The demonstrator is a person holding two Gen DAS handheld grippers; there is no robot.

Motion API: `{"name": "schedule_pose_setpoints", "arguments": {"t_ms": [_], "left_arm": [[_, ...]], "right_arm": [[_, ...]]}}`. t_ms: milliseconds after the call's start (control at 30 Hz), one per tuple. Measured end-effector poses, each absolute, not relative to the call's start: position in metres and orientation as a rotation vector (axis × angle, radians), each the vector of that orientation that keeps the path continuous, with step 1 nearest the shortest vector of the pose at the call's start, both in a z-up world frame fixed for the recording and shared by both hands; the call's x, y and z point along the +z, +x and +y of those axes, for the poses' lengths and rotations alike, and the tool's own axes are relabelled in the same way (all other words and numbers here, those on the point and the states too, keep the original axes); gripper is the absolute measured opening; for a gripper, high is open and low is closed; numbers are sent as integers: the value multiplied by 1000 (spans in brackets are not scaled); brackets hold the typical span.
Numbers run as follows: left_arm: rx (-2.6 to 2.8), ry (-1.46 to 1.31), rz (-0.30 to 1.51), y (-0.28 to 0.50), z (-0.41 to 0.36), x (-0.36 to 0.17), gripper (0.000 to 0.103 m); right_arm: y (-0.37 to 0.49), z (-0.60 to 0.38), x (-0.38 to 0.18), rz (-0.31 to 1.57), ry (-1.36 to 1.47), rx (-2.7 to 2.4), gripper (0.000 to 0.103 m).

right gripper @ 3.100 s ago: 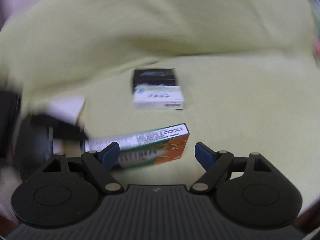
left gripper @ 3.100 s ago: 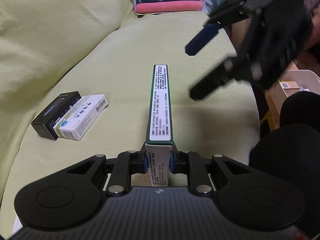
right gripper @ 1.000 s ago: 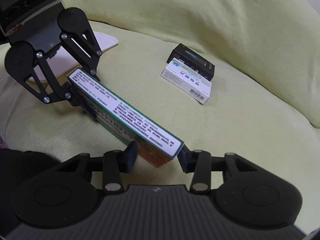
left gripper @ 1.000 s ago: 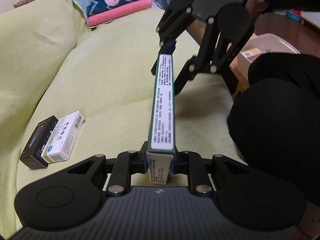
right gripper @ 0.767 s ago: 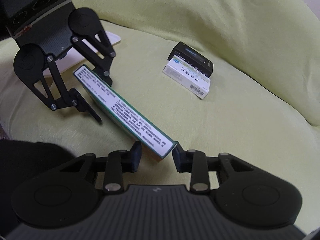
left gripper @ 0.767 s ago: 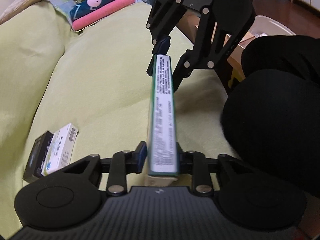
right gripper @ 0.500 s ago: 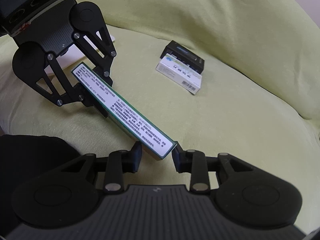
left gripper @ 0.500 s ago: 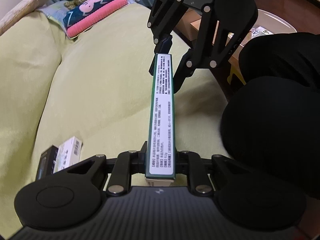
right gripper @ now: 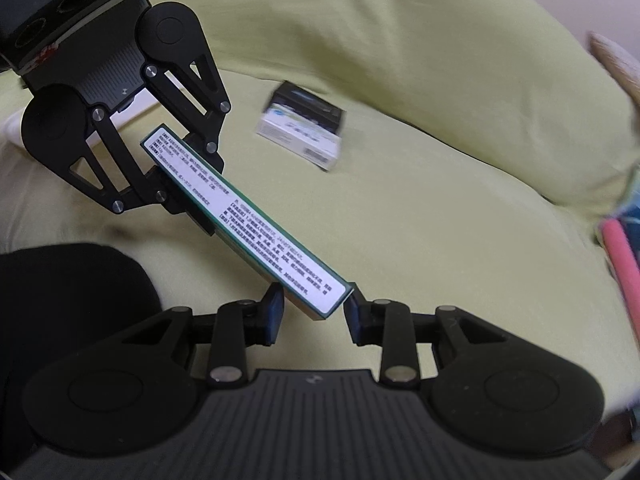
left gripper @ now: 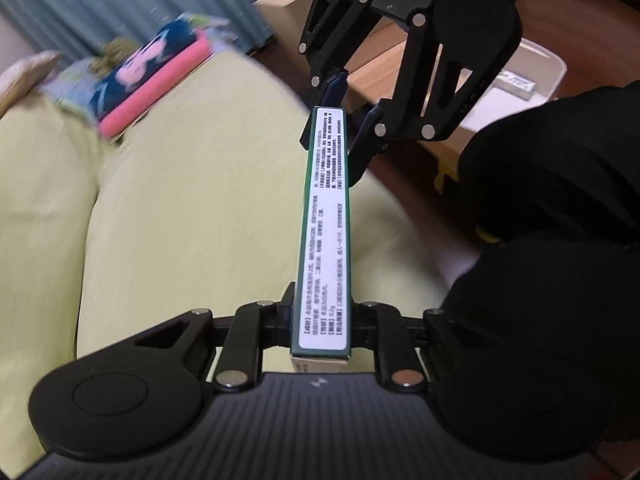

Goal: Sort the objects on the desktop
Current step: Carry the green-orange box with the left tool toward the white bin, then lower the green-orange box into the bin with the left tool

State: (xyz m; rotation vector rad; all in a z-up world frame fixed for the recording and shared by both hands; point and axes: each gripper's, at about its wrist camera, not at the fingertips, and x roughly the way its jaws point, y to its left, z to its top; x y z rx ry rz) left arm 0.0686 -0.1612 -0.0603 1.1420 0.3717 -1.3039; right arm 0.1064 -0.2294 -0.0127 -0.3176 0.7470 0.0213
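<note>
A long green-edged medicine box (left gripper: 326, 232) with a white printed label is held in the air between both grippers over a yellow-green sofa. My left gripper (left gripper: 323, 322) is shut on its near end. My right gripper (right gripper: 314, 306) is shut on the other end of the box (right gripper: 244, 220); it shows in the left wrist view (left gripper: 346, 116) at the far end. A white medicine box (right gripper: 298, 140) lies against a black box (right gripper: 316, 106) on the sofa seat.
Folded pink and blue towels (left gripper: 156, 76) lie at the far end of the sofa (left gripper: 192, 200). A white plastic bin (left gripper: 532, 76) with small boxes stands on the floor at right. The person's dark-clothed knee (left gripper: 560, 208) is at right.
The right gripper has closed on the far end of the long box. Both grippers and the box have swung away from the two small boxes, which have left the left wrist view.
</note>
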Motion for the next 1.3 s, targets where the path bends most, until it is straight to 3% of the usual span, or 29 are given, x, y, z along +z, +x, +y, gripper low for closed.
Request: {"name": "schedule_pose_setpoints", "arguments": {"t_ms": [633, 1300], "left_arm": [[-1763, 1439, 108, -60, -324, -100, 20], [-2099, 1576, 84, -109, -468, -205, 20]], "right_arm": [[-80, -291, -34, 813, 19, -503, 29], [-197, -335, -120, 1039, 190, -701, 29]]}}
